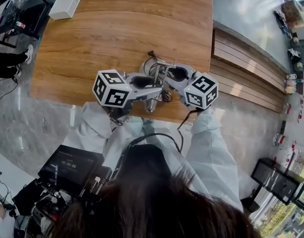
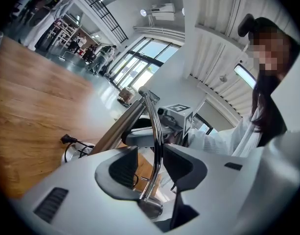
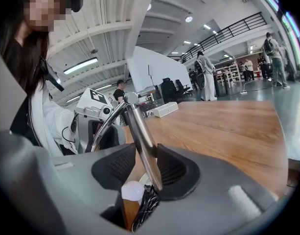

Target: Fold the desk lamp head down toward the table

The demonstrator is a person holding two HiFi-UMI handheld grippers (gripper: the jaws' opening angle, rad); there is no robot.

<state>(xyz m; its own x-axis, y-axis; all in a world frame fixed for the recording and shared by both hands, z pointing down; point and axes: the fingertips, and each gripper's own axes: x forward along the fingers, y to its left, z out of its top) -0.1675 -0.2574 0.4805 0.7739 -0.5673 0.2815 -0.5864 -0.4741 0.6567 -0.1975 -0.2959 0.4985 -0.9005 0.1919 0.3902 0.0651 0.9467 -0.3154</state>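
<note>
The desk lamp (image 1: 159, 78) stands near the front edge of the wooden table (image 1: 117, 29), its cord coiled at its base (image 2: 74, 153). My left gripper (image 1: 160, 87) comes in from the left. Its jaws stand around the lamp's curved chrome arm (image 2: 157, 141), which lies near the right pad with a gap on the left, so the left gripper (image 2: 150, 168) is open. My right gripper (image 1: 165, 74) reaches in from the right. In its own view the right gripper (image 3: 146, 168) is shut on the straight brushed-metal arm (image 3: 140, 136). A white bulb (image 3: 132, 191) shows below the jaws.
A white box (image 1: 67, 0) lies at the table's far left. A slatted wooden bench (image 1: 246, 68) runs along the table's right side. The lamp's black plug (image 2: 66, 139) rests on the tabletop. Several people stand far off in the hall (image 3: 206, 75).
</note>
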